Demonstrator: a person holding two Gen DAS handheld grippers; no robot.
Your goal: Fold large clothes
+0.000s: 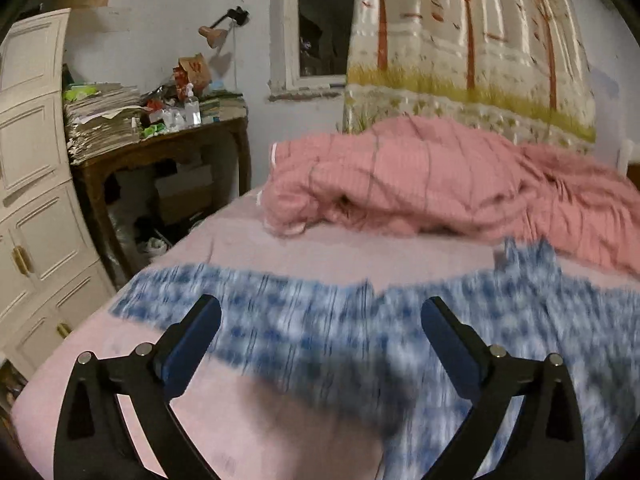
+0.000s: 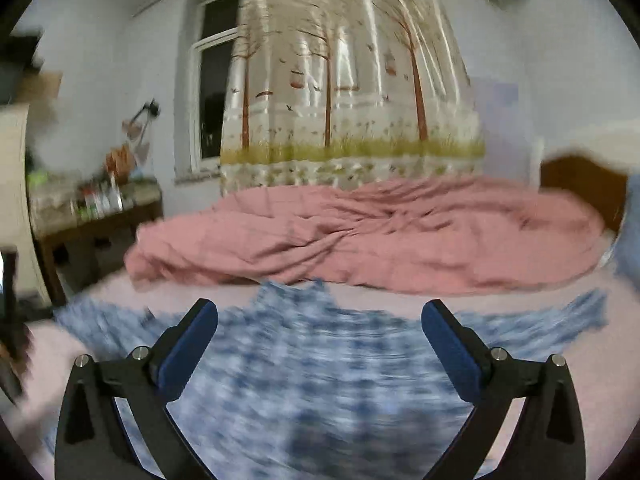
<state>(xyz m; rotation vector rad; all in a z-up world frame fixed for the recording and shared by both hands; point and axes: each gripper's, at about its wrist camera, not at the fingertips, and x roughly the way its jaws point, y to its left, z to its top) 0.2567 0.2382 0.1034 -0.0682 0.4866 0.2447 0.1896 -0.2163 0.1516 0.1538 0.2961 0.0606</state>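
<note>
Left wrist view shows one bed [image 1: 80,364] under a pale pink sheet, filling the lower frame. One printed curtain [image 1: 468,40] with bare trees hangs behind it, beside one window [image 1: 320,28]. One rumpled pink duvet [image 1: 440,180] lies heaped across the far side of the bed. One blue-and-white checked garment [image 1: 320,328], the item to be folded, lies spread flat on the sheet on the near side, just in front of the duvet; motion blur hides its details. One white panelled cabinet [image 1: 32,200] stands at the left edge. One dark wooden table [image 1: 168,148] stands between the cabinet and the bed, loaded with stacked papers and bottles; their number cannot be counted. One desk lamp [image 1: 218,30] is fixed to the wall above the table. One left gripper [image 1: 320,312] is present, with two fingers bearing blue pads [image 1: 192,348]. Its jaws are spread wide and hold nothing; the garment lies below them, and no contact is visible. Right wrist view shows the same garment [image 2: 320,360] on the bed [image 2: 600,360], in front of the duvet [image 2: 380,232]. One right gripper [image 2: 320,312] is present, also two-fingered. Its jaws are likewise spread wide and empty above the cloth.
</note>
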